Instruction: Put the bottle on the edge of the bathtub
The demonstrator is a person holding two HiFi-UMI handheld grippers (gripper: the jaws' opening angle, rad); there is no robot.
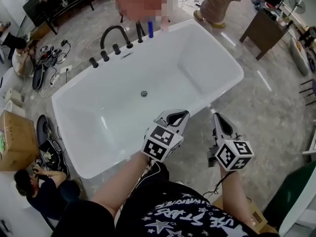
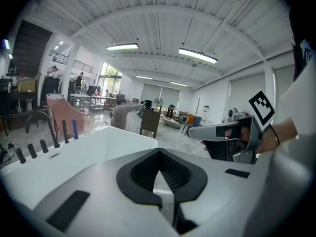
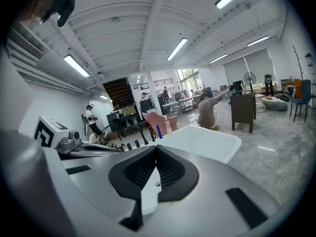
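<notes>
Grey polished floor runs through a large workshop hall, and a white freestanding bathtub (image 1: 123, 58) fills the middle of the head view. On its far rim, just beside the black arched faucet (image 1: 112, 33) and its row of black knobs, stands a slim blue bottle (image 1: 150, 28), upright and untouched by us. It already sits on the tub's edge, so we judge the task to be as good as done.

We expect the bottle to be light and stiff, though its material is too small to read. It looks narrow and smooth-sided, so it should tip easily and may slip. The best hold would be across the middle of its body, squeezed gently and kept upright.

Our left gripper (image 1: 180, 115) reaches out over the near rim, and our right gripper (image 1: 217, 117) over the floor just outside the tub. Both forearms stretch forward side by side, tips angled slightly downward and well apart from the bottle. Both tongs are clenched with nothing between them.
</notes>
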